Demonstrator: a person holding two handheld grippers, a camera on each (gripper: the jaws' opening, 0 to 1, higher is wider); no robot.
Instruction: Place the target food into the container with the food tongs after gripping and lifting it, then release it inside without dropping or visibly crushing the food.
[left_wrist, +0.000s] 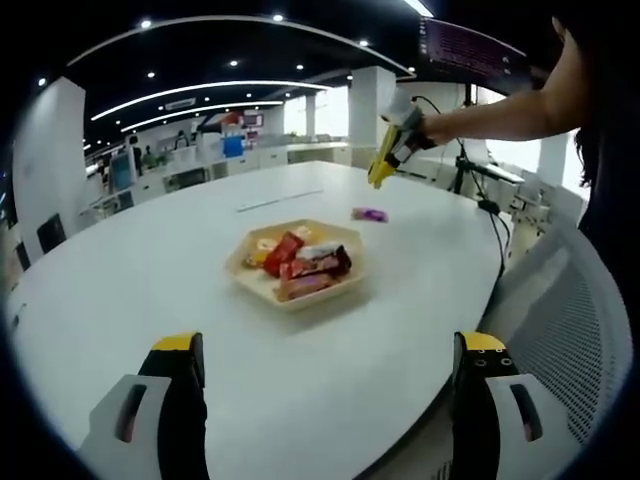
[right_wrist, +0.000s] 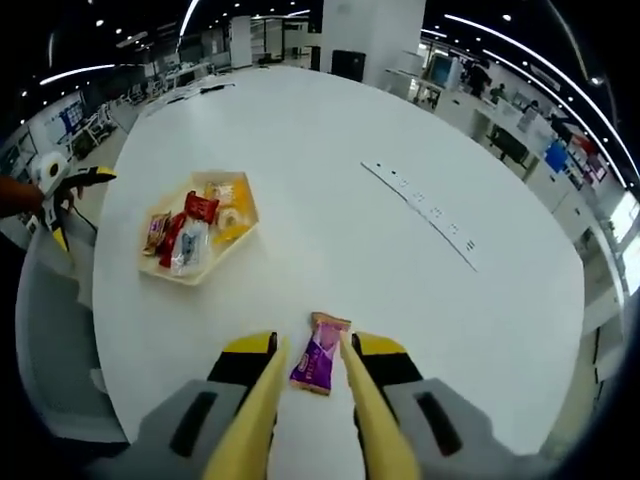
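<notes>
Left gripper view: left hand-held gripper (left_wrist: 325, 375) low over the near edge of the white worktop (left_wrist: 150, 290), jaws spread wide apart, nothing between them. Beyond the jaws, mid-worktop, a shallow beige tray (left_wrist: 297, 263) with several wrapped snacks (left_wrist: 305, 265) piled inside. Farther back and to the right, a purple snack packet (left_wrist: 369, 214) lies flat on the worktop, apart from the tray. Above and behind it, the right hand-held gripper (left_wrist: 382, 172) carries yellow food tongs, held by a person's hand (left_wrist: 432, 127) coming in from the right, tips pointed down toward the packet.

Right gripper view: right hand-held gripper (right_wrist: 311, 375) holds the yellow tongs (right_wrist: 262, 410), whose two arms run forward along the jaws. The tong tips sit either side of the purple snack packet (right_wrist: 319, 366); the packet rests on the worktop (right_wrist: 400, 120). Whether the tips touch the packet, cannot tell. Tray (right_wrist: 196, 272) lies farther off to the left, snacks (right_wrist: 190, 232) inside. At the far left edge, the left hand-held gripper (right_wrist: 70, 195).
</notes>
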